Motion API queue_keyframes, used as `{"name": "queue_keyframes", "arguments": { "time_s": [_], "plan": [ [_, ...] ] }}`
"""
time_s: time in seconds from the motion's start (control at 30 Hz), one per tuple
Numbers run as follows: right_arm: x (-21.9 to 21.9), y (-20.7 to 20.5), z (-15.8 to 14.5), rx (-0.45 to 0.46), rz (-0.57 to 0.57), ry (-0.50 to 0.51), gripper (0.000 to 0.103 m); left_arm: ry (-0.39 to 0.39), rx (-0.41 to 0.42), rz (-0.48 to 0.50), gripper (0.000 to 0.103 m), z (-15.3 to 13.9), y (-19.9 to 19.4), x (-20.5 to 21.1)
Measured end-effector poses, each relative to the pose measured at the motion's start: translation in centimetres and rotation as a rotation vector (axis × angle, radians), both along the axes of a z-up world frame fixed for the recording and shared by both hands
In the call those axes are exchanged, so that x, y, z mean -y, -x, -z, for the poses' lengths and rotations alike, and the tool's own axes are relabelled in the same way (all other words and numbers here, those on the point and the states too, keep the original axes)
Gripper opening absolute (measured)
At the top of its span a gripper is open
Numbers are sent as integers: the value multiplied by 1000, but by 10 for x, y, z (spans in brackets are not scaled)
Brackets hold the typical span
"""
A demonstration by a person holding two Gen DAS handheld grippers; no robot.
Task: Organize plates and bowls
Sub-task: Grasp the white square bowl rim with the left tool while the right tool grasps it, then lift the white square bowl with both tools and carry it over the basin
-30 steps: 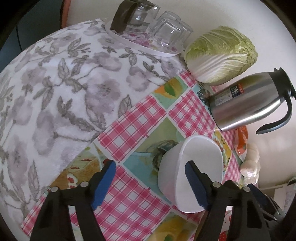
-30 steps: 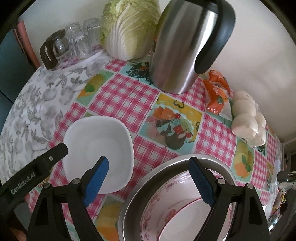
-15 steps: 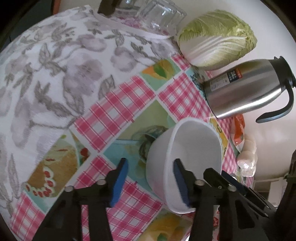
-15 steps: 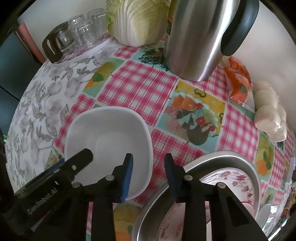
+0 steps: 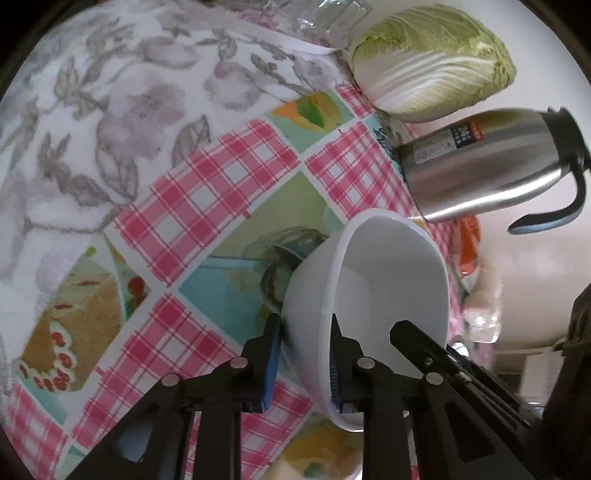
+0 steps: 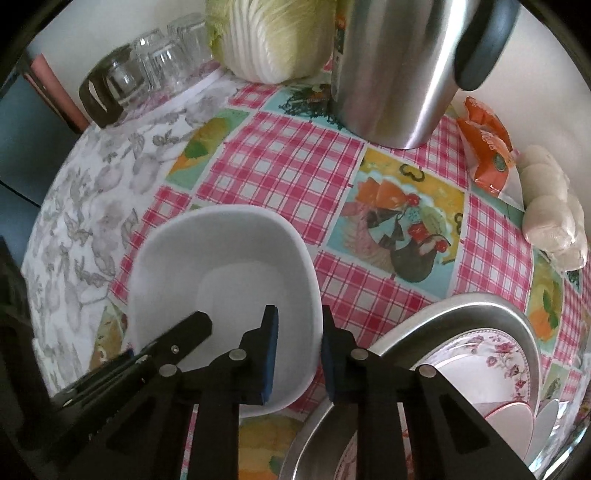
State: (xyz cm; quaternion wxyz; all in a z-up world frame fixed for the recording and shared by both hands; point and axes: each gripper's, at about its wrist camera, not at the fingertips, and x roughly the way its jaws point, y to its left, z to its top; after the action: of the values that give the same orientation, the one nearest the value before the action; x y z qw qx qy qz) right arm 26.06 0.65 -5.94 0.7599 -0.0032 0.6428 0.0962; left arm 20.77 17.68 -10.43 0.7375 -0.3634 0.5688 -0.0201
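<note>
A white square bowl stands on the checked tablecloth. My left gripper is shut on its near left rim, one blue pad outside the wall and one inside. My right gripper is shut on the bowl's right rim, one pad inside and one outside. Each gripper's fingers show in the other's view. A steel basin at the lower right holds floral plates.
A steel thermos jug, a napa cabbage and upturned glasses on a tray line the back by the wall. An orange packet and white buns lie at the right. A floral towel covers the left.
Both grippers moved in onto the white bowl and closed from wide open to shut on its opposite rims.
</note>
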Motion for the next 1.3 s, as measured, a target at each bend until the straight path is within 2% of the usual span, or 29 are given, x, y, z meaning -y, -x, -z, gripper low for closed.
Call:
{"name": "queue_keyframes", "arguments": {
  "time_s": [0.07,0.17,0.43,0.67,0.93,1.3],
  "plan": [
    [1,1,-6,11,-1,-10,22,9,14,8,25,-3,0,1],
    [1,4,-20,40,0,-21,22,-19,39,20,25,-18,2,3],
    [20,25,-71,138,20,-54,22,-78,163,53,25,-79,19,16],
    [49,55,-104,172,90,-91,22,-139,260,129,25,-125,36,46],
    [93,96,-122,195,216,-195,22,-166,306,215,24,-147,54,83],
    [133,140,-120,214,317,-239,22,-225,321,301,25,-156,79,133]
  ]
}}
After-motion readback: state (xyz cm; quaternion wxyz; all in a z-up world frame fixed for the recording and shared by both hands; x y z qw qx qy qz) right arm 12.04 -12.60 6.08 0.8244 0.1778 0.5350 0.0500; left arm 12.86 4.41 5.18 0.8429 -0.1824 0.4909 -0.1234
